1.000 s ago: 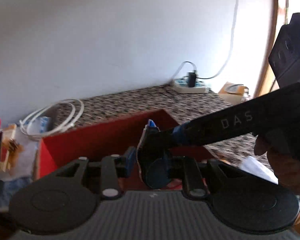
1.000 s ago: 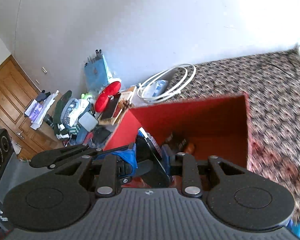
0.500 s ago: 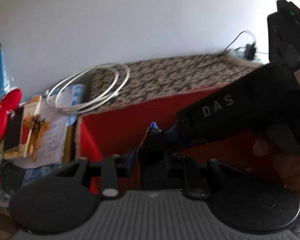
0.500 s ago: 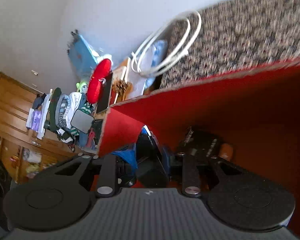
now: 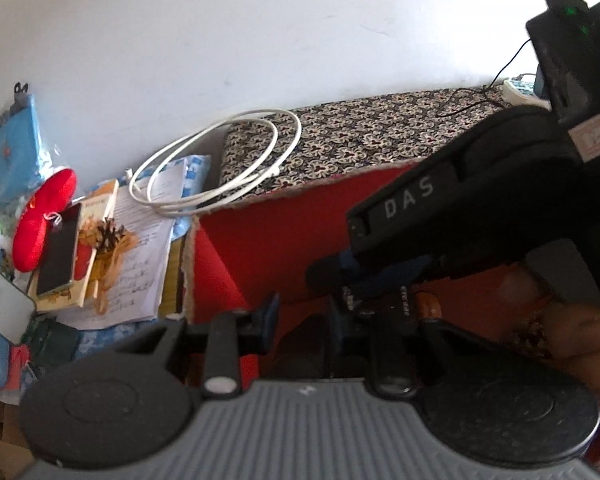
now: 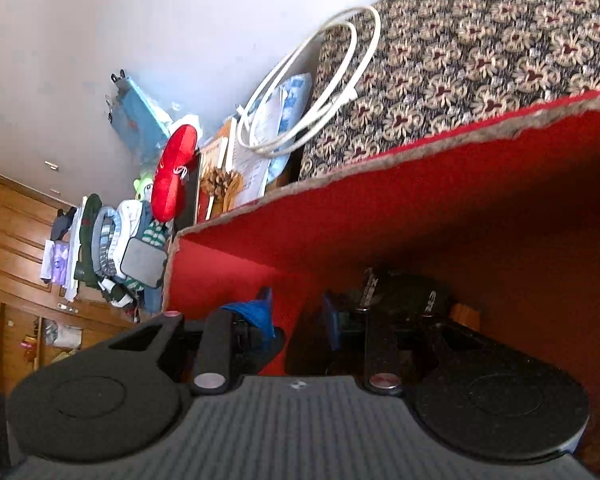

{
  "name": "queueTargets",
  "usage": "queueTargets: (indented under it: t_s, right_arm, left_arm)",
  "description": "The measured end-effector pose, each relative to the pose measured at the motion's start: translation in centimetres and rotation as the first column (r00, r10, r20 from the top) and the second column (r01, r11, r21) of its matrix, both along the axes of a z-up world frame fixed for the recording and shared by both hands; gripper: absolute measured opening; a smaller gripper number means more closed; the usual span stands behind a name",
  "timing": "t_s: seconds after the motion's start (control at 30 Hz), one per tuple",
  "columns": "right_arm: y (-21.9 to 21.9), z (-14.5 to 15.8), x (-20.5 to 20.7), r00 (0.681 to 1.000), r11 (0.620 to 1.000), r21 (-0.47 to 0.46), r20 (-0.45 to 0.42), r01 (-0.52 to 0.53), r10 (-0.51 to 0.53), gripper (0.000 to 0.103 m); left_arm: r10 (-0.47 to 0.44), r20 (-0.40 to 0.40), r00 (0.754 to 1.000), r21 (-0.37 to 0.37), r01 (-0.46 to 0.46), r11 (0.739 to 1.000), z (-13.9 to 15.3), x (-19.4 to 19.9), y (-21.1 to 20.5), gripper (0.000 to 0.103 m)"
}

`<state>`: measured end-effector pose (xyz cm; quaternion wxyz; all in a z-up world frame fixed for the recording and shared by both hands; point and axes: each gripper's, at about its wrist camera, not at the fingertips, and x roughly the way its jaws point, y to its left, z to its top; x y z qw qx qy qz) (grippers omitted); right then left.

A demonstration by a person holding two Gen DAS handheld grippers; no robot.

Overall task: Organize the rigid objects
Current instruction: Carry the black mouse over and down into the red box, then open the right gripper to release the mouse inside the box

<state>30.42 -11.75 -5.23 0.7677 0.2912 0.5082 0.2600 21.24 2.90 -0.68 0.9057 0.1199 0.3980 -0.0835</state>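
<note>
A red box (image 5: 268, 236) with a frayed rim stands on the patterned cloth; it also shows in the right wrist view (image 6: 420, 208). Both grippers reach down into it. My left gripper (image 5: 304, 316) is open and nothing shows between its blue-padded fingers. My right gripper (image 6: 298, 316) is open too; in the left wrist view its black body marked "DAS" (image 5: 440, 204) crosses in from the right. A dark object (image 6: 404, 288) and a small brown one (image 6: 464, 312) lie on the box floor just beyond the right finger. The floor below the jaws is in shadow.
A coiled white cable (image 5: 220, 160) lies at the cloth's left end. Left of the box sit papers, books, a phone (image 5: 58, 252), a red cushion (image 5: 44, 220) and a pine cone. A power strip (image 5: 520, 88) sits far right. Clothes and a wooden door (image 6: 16, 248) show far left.
Both grippers have dropped lower into the red box and opened. The dark object that was held between their fingers is no longer between them.
</note>
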Motion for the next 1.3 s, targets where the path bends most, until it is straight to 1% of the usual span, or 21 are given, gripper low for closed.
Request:
queueTargets:
  t_s: [0.07, 0.13, 0.23, 0.33, 0.57, 0.67, 0.77, 0.87, 0.97, 1.07, 1.1, 1.23, 1.3]
  right_arm:
    - [0.0, 0.2, 0.0, 0.999, 1.0, -0.01, 0.034, 0.009, -0.009, 0.01]
    - [0.0, 0.7, -0.3, 0.996, 0.999, -0.033, 0.086, 0.02, -0.018, 0.011]
    - [0.4, 1.1, -0.4, 0.991, 0.997, -0.073, 0.135, 0.034, -0.024, 0.011]
    - [0.3, 1.2, -0.5, 0.988, 0.996, -0.076, 0.149, 0.042, -0.03, 0.012]
    - [0.2, 1.3, -0.5, 0.986, 0.992, -0.102, 0.152, 0.078, -0.062, 0.012]
    - [0.1, 1.6, -0.9, 0.983, 0.987, -0.125, 0.165, 0.105, -0.084, 0.012]
    - [-0.1, 2.1, -1.4, 0.985, 0.981, -0.159, 0.152, 0.112, -0.088, 0.012]
    - [-0.7, 2.8, -2.3, 0.981, 0.965, -0.227, 0.166, 0.132, -0.096, 0.012]
    - [-1.8, 3.5, -3.2, 0.978, 0.939, -0.305, 0.178, 0.16, -0.109, 0.012]
    - [-2.9, 3.6, -4.0, 0.968, 0.9, -0.39, 0.225, 0.194, -0.111, 0.012]
    - [-3.3, 3.5, -4.1, 0.967, 0.893, -0.401, 0.227, 0.203, -0.118, 0.012]
    - [-4.8, 2.9, -4.3, 0.961, 0.912, -0.334, 0.218, 0.239, -0.172, 0.012]
    - [-4.7, 2.9, -4.4, 0.958, 0.912, -0.331, 0.232, 0.242, -0.17, 0.012]
  left_arm:
    - [0.004, -0.001, 1.0, 0.028, -0.004, 1.0, -0.2, 0.0, -0.3, 0.03]
    - [0.006, -0.006, 1.0, 0.037, -0.006, 0.999, -0.2, 0.1, -0.4, 0.037]
    - [0.014, -0.012, 1.0, 0.041, -0.013, 0.999, -0.3, 0.2, -0.4, 0.039]
    - [0.018, -0.009, 1.0, 0.046, -0.018, 0.999, -0.4, 0.2, -0.3, 0.039]
    - [0.027, -0.001, 1.0, 0.056, -0.027, 0.998, -0.4, 0.1, -0.5, 0.041]
    - [0.031, 0.003, 1.0, 0.057, -0.031, 0.998, -0.4, 0.1, -0.5, 0.041]
    - [0.032, 0.005, 0.999, 0.06, -0.032, 0.998, -0.4, 0.0, -0.5, 0.041]
    - [0.033, 0.007, 0.999, 0.058, -0.033, 0.998, -0.4, 0.0, -0.4, 0.045]
    - [0.034, 0.008, 0.999, 0.055, -0.035, 0.998, -0.3, 0.0, -0.3, 0.049]
    - [0.031, 0.007, 0.999, 0.058, -0.032, 0.998, -0.3, 0.0, -0.3, 0.052]
    - [0.03, 0.006, 1.0, 0.059, -0.031, 0.998, -0.3, -0.1, -0.3, 0.052]
    - [0.03, 0.004, 1.0, 0.067, -0.03, 0.997, -0.4, 0.0, -0.4, 0.053]
    - [0.031, 0.003, 0.999, 0.074, -0.032, 0.997, -0.4, 0.0, -0.5, 0.054]
